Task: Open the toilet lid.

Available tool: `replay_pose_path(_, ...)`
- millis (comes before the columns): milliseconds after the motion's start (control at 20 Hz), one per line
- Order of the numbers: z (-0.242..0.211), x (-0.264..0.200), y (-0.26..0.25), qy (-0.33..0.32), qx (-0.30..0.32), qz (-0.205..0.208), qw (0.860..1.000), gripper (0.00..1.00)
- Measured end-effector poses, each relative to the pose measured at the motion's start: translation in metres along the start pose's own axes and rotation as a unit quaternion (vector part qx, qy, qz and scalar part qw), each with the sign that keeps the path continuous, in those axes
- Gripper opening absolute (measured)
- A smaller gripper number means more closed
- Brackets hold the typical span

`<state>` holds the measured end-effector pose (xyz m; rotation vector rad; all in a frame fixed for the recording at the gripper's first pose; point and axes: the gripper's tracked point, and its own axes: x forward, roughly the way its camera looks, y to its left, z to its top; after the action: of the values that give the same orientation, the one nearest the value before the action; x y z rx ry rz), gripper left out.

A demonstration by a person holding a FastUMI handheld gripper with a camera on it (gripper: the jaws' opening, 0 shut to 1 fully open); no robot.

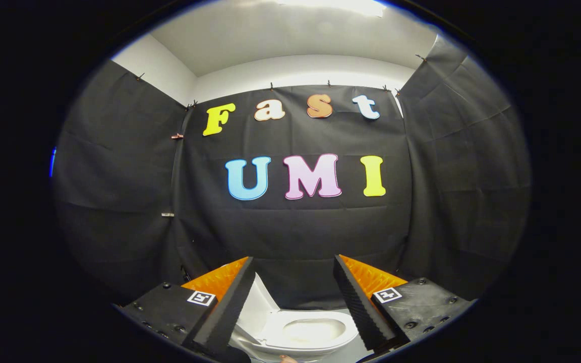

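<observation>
gripper (pixel 294 290): I hold it spread, empty; toilet bowl (pixel 315 330) lies below, between fingers
lid (pixel 257 302): upright, left of bowl; I judge it open

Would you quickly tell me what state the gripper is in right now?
Gripper: open, jaws spread wide and holding nothing; the toilet lies beyond them, its lid already raised.
</observation>
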<state>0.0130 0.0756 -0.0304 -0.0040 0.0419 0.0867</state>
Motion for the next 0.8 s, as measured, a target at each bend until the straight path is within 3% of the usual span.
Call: replay_pose_path(800,0.0006,-0.0011,-0.0003,0.000,0.001,0.004,1.000,0.98)
